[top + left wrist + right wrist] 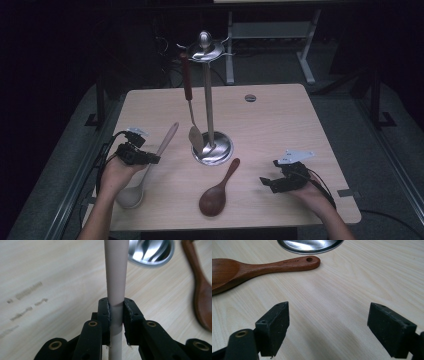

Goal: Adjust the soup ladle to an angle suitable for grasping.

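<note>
A pale beige ladle (159, 150) lies on the left of the wooden table (270, 125), bowl toward the front edge. My left gripper (152, 159) is shut on its handle (116, 277), both pads pressed against the shaft. A dark brown wooden spoon (218, 192) lies flat in front of the steel utensil stand (210, 110); its handle with a hole (287, 264) points at the stand's base (310, 246). My right gripper (266, 182) rests open at the right, nothing between its jaws (328, 327). A red-handled spatula (190, 100) hangs from the stand.
The stand's round steel base (213, 149) sits mid-table with a tall pole. A small round grommet (250, 98) is set in the table's far side. The room around the table is dark, with a white frame (305, 45) behind it.
</note>
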Demonstrator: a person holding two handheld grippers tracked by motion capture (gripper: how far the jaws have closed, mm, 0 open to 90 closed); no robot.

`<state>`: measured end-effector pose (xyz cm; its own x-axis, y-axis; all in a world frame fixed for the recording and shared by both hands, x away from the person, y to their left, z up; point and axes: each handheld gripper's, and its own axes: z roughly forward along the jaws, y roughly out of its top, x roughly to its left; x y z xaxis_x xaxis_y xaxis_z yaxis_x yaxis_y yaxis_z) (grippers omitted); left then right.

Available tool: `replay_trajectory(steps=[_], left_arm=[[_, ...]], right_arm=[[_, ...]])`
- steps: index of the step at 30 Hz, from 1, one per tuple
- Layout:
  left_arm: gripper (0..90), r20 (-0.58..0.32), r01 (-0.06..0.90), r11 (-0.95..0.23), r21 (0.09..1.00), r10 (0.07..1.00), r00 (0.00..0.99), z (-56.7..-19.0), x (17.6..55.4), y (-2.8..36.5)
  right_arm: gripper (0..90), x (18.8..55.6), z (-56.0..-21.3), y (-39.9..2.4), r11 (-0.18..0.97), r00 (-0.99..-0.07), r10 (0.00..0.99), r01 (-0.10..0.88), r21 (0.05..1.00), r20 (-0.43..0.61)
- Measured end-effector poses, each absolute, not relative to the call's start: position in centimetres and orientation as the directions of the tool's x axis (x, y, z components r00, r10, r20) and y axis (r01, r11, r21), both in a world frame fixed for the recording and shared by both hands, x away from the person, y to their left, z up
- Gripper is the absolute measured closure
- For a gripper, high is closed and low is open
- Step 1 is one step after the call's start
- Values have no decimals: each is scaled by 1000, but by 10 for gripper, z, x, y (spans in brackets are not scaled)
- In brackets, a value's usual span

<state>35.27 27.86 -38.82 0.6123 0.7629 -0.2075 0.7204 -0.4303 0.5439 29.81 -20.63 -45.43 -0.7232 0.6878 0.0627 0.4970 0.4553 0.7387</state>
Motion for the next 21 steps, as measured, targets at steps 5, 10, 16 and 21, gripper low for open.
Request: replay_trajectory(steps=[5,10,16,21], left_arm=[[773,-207,679,-413,607,743,636,-376,346,283],[774,-220,637,-383,669,716,662,-366,339,287],[774,-234,604,-361,711,689,687,-356,330,288],[774,-225,582,-372,723,670,708,-351,326,288]], right_arm=[[178,298,-455,-207,456,-723,688,496,739,61],[178,298,-455,-207,455,-723,688,497,739,62],[178,299,-455,-207,452,-720,691,499,739,64],[178,299,-455,-207,452,-720,691,499,739,63]])
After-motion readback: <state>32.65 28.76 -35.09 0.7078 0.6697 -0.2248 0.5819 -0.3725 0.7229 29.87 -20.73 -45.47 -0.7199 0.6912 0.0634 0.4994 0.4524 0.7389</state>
